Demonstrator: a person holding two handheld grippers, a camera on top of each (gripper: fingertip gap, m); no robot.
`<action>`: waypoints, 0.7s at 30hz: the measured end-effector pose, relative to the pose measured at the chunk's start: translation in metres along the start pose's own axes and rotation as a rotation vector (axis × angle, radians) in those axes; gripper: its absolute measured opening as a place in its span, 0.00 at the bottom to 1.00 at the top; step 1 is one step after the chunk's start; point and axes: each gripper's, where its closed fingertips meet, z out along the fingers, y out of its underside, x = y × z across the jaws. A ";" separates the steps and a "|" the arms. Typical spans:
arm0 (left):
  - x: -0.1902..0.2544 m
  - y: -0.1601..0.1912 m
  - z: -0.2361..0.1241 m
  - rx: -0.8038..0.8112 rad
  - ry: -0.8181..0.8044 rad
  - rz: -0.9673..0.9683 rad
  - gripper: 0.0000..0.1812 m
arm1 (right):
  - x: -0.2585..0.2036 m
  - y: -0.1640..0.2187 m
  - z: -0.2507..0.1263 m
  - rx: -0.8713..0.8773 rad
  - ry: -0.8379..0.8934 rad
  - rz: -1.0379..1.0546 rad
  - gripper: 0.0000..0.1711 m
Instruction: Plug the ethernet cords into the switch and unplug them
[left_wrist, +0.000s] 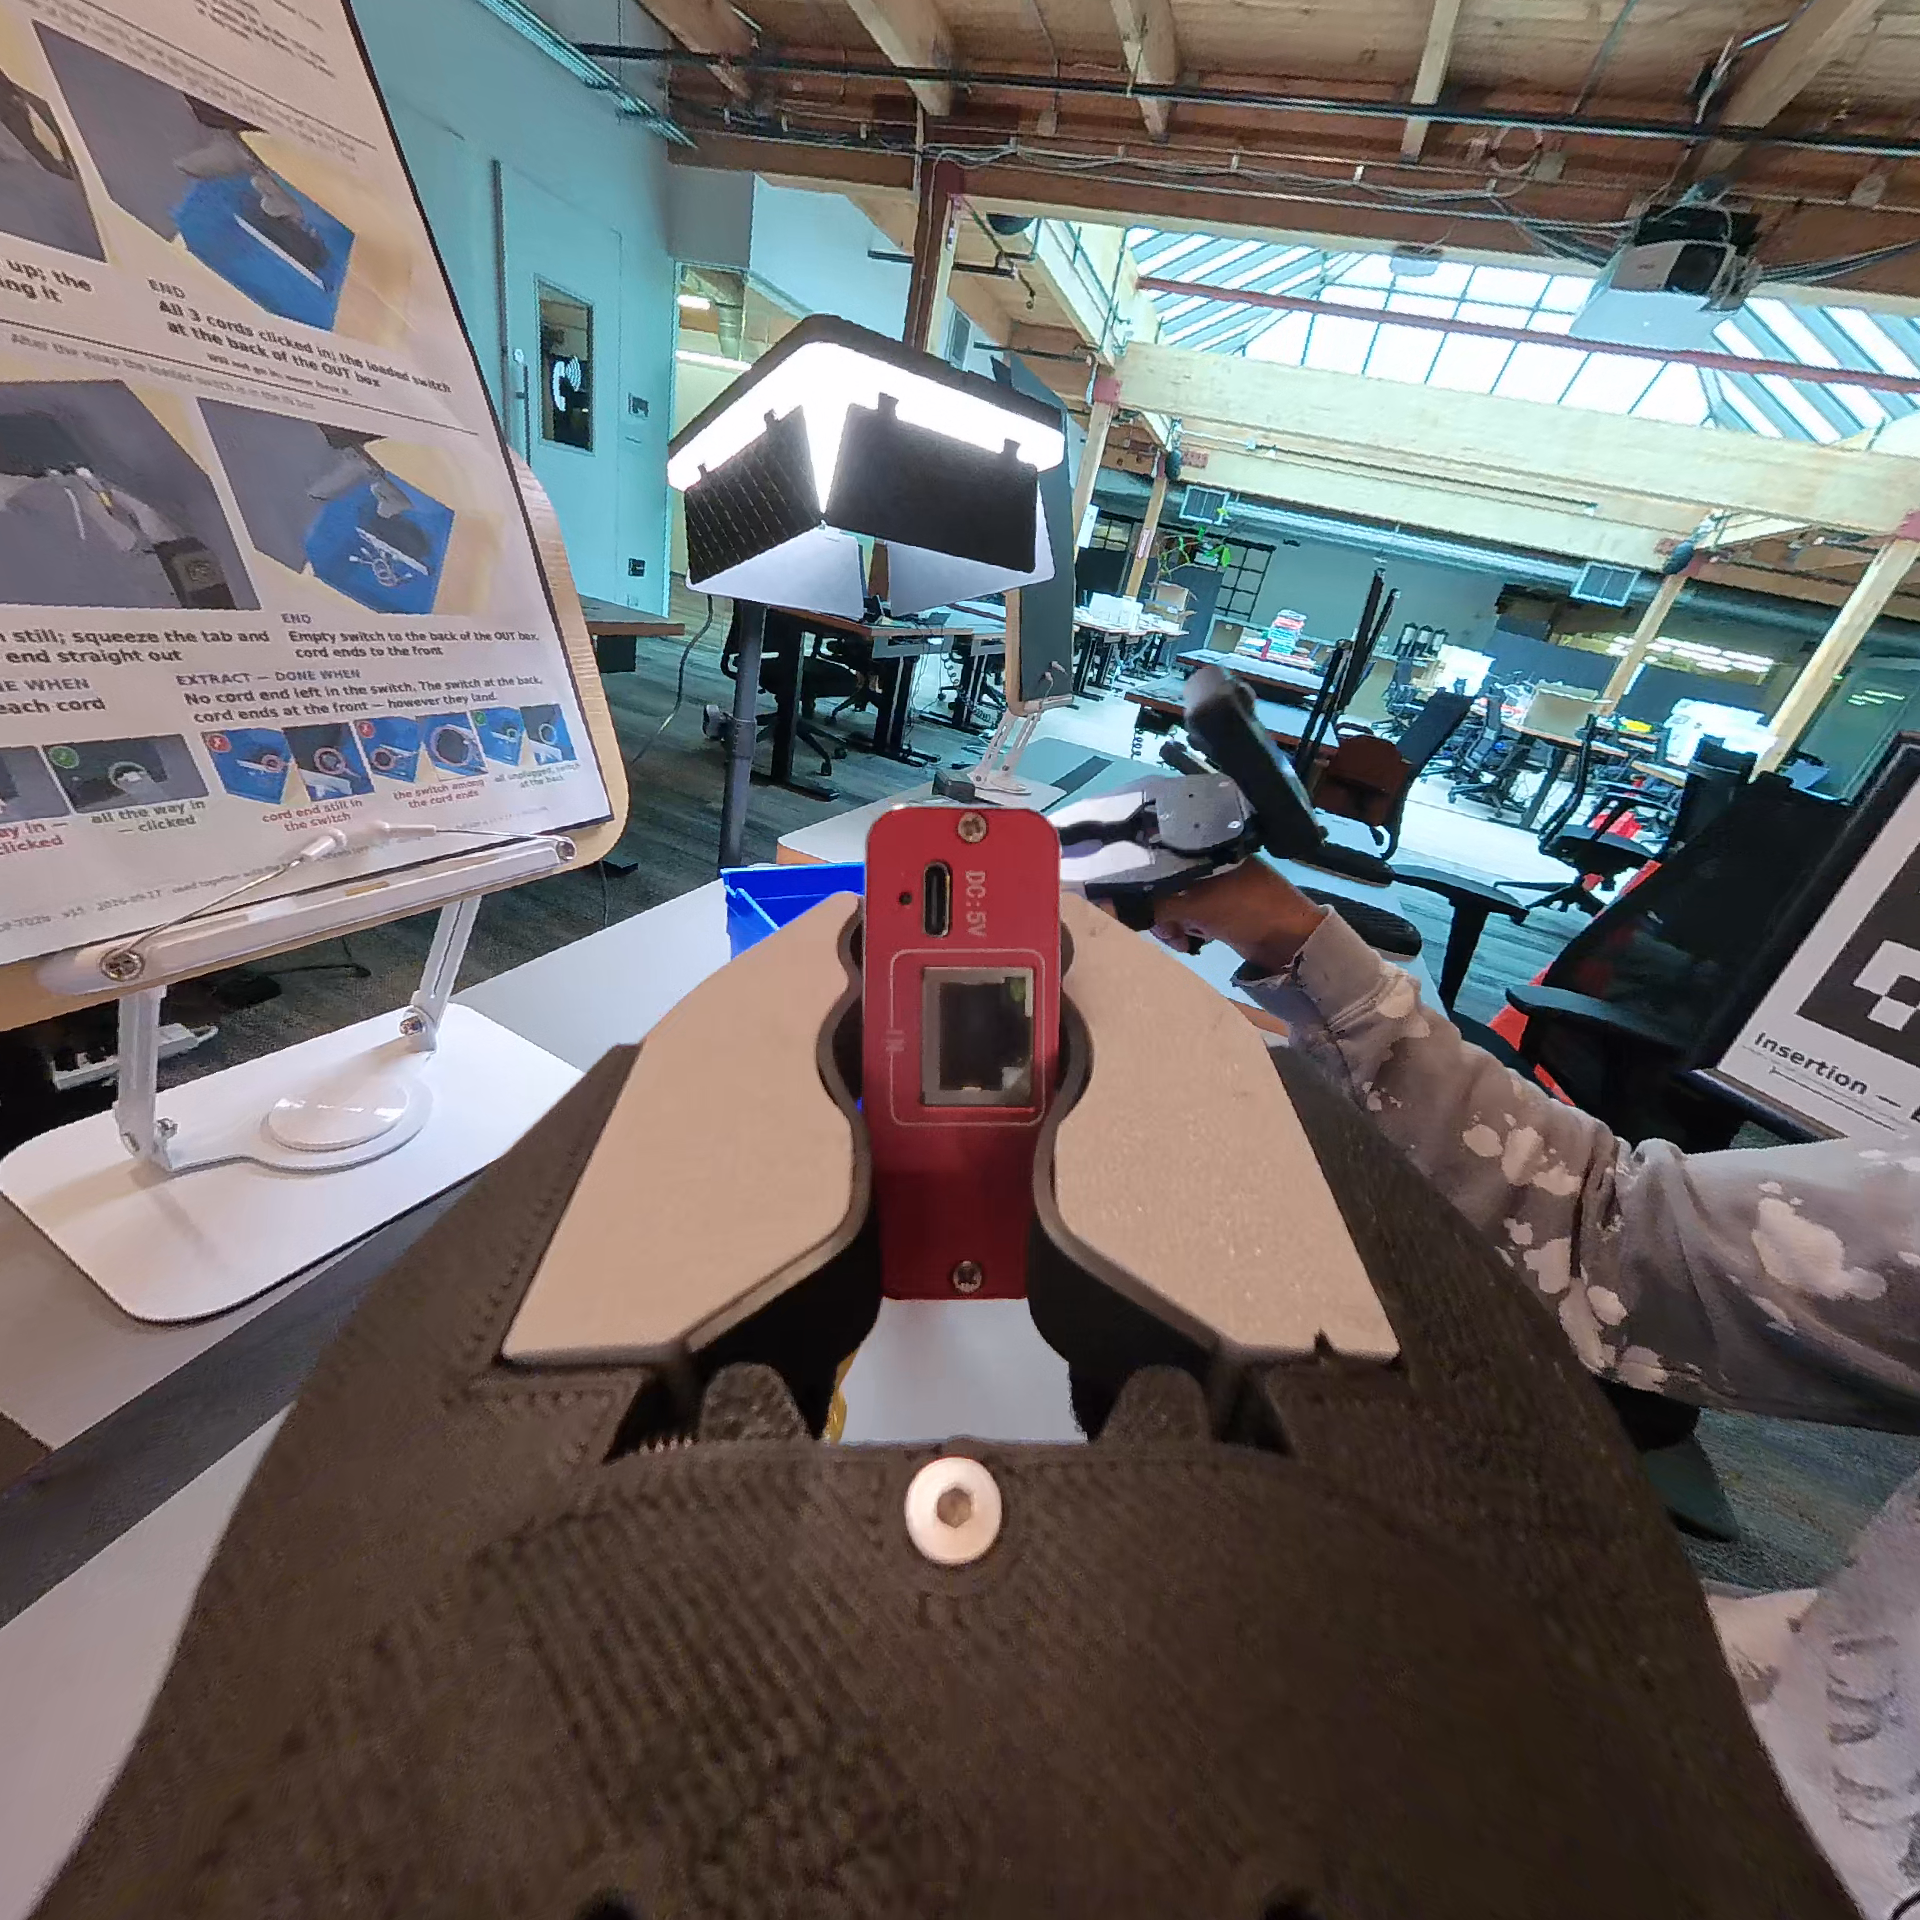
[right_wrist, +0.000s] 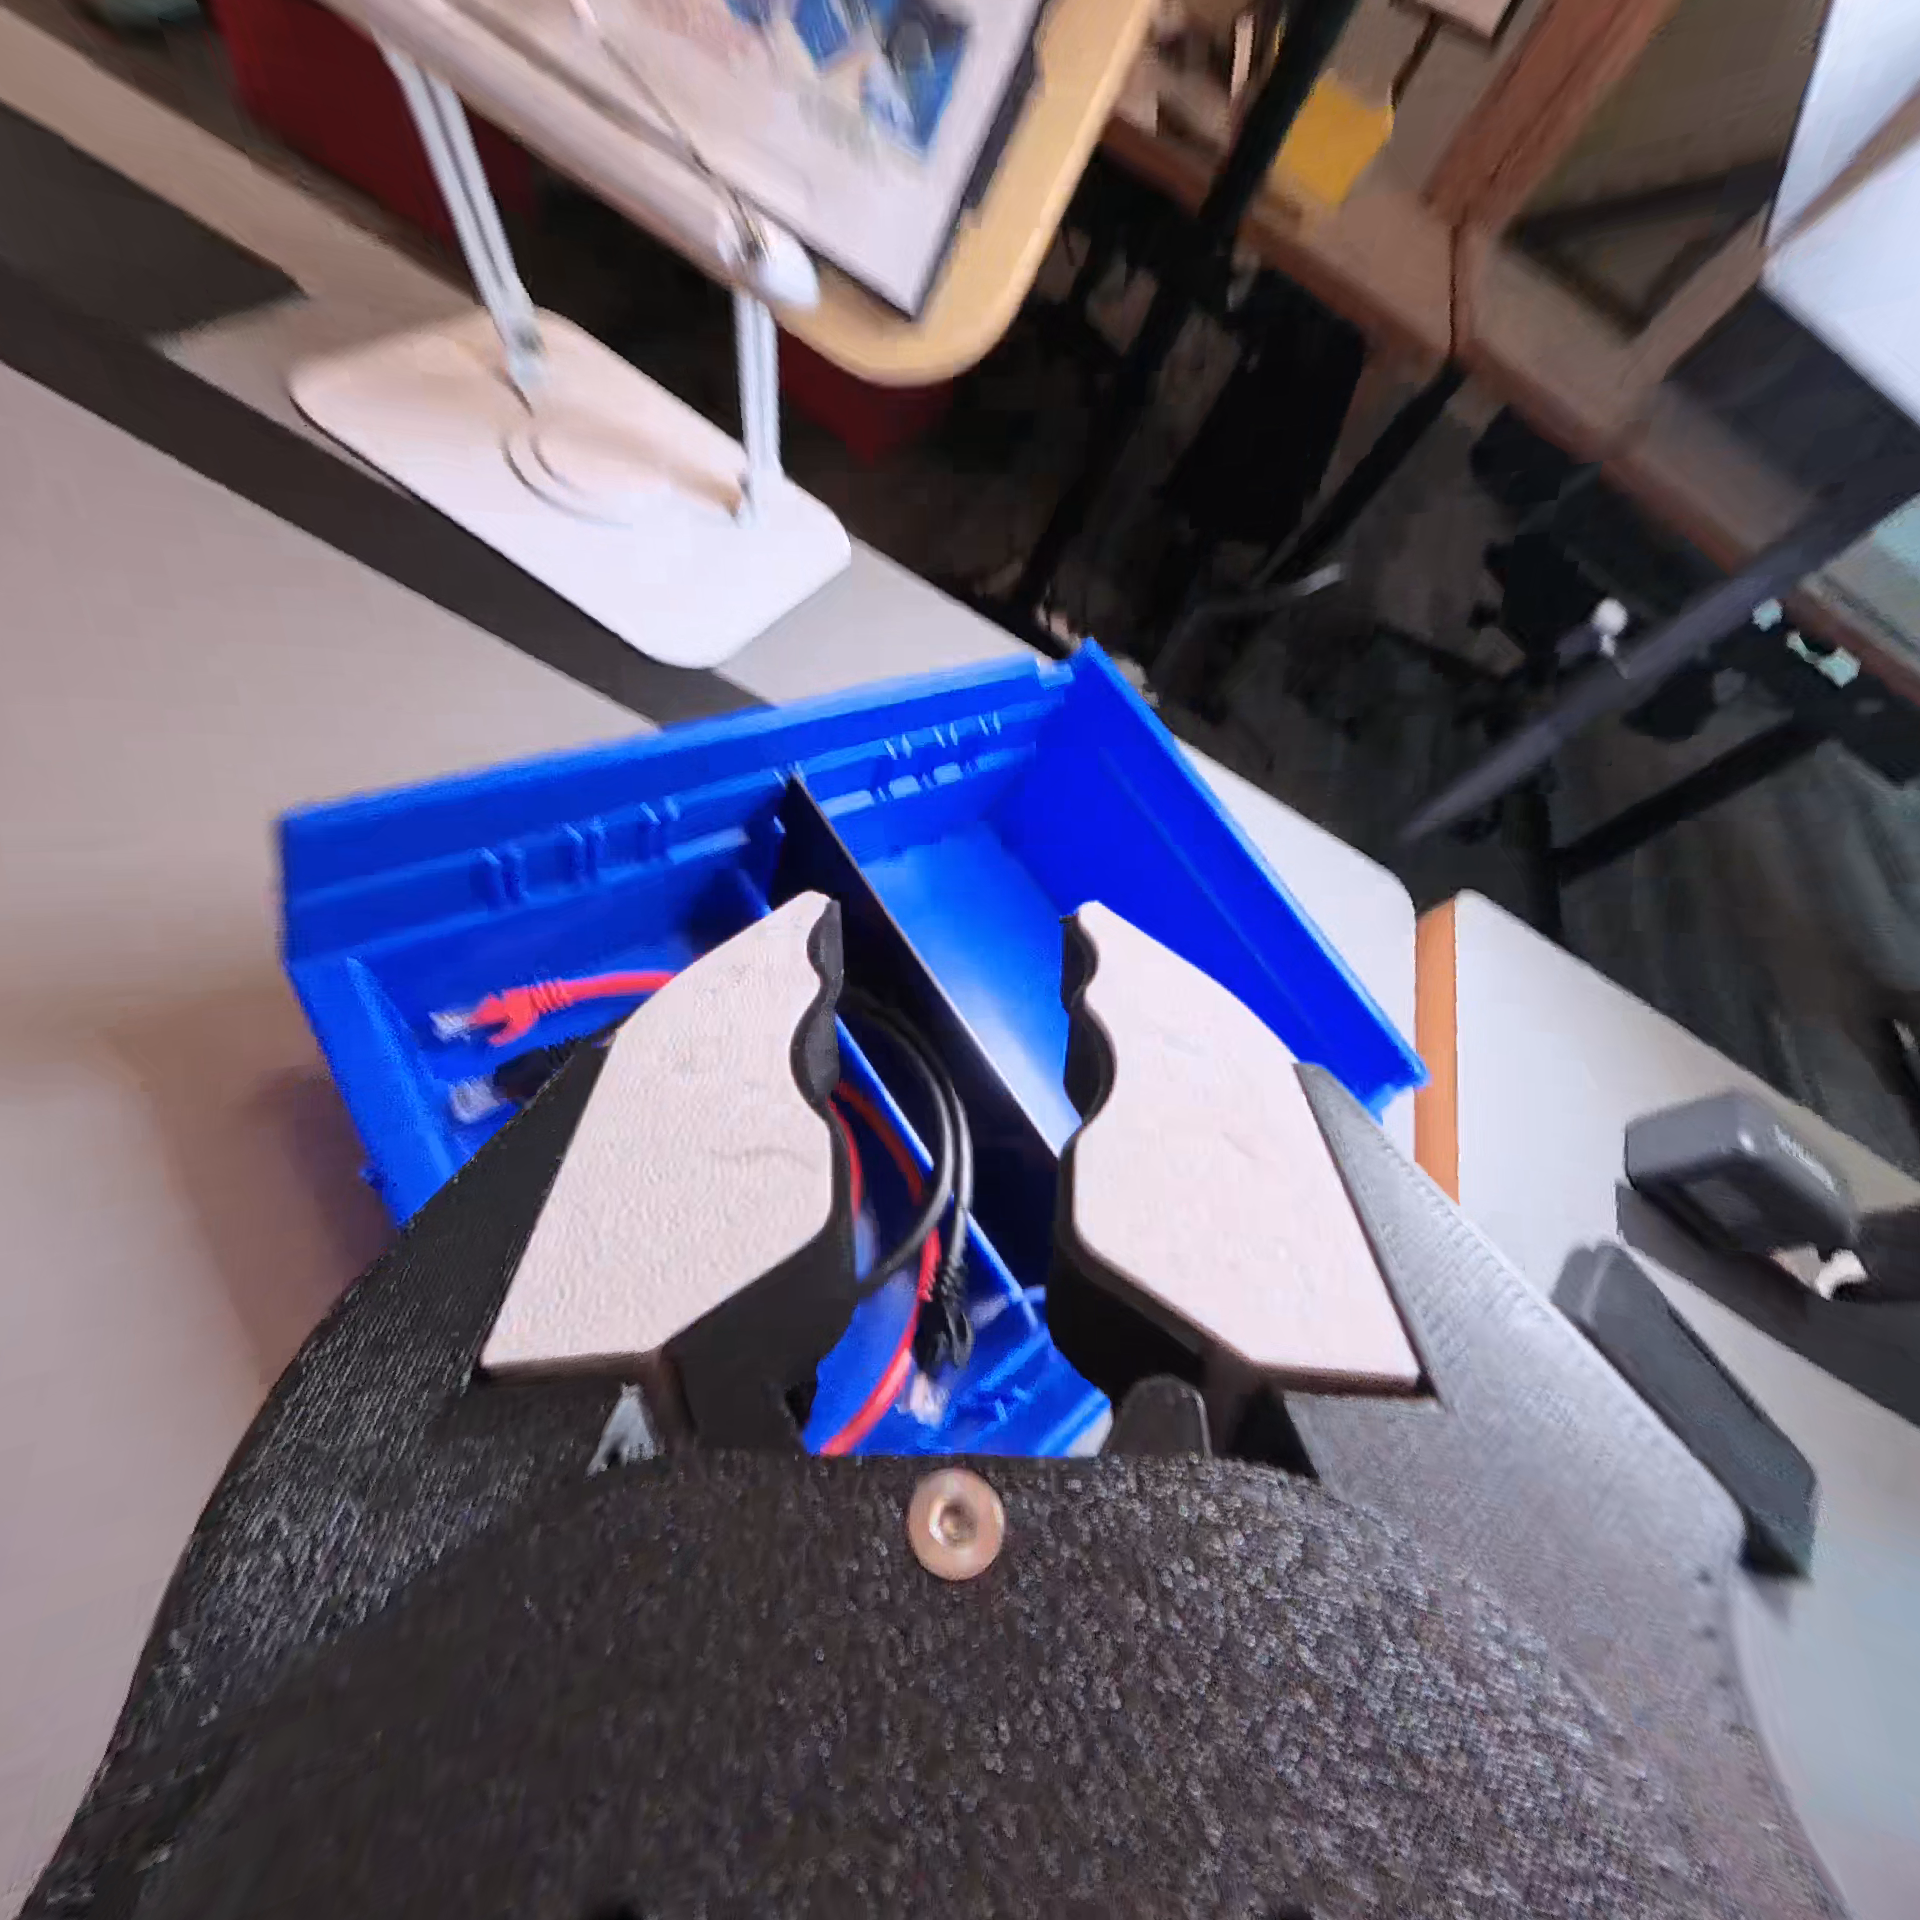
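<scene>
My left gripper (left_wrist: 961, 935) is shut on the red switch (left_wrist: 961, 1049) and holds it upright in the air, its end face with one empty ethernet port toward the camera. My right gripper (right_wrist: 951, 935) is open and empty, hovering over the blue bin (right_wrist: 1195, 831). A black divider (right_wrist: 935, 977) splits the bin. The left compartment holds a red ethernet cord (right_wrist: 551, 1000) and a black ethernet cord (right_wrist: 940, 1101), all loose. The right gripper also shows in the left wrist view (left_wrist: 1174, 821), held by a hand beyond the switch.
An instruction sheet on a white stand (left_wrist: 260, 1122) is at the left, also in the right wrist view (right_wrist: 623, 499). A corner of the blue bin (left_wrist: 779, 904) shows behind the switch. A marker card (left_wrist: 1829, 987) stands at the right. Black devices (right_wrist: 1745, 1174) lie right of the bin.
</scene>
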 end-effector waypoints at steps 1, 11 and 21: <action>0.001 0.001 0.001 -0.001 0.005 0.002 0.16 | -0.007 -0.013 -0.005 0.056 -0.026 0.007 0.24; 0.043 0.008 0.022 0.026 0.223 0.001 0.16 | -0.163 -0.132 -0.095 0.606 -0.730 0.087 0.23; 0.097 0.043 0.059 0.014 0.451 0.023 0.17 | -0.242 -0.128 -0.127 0.616 -0.975 -0.109 0.15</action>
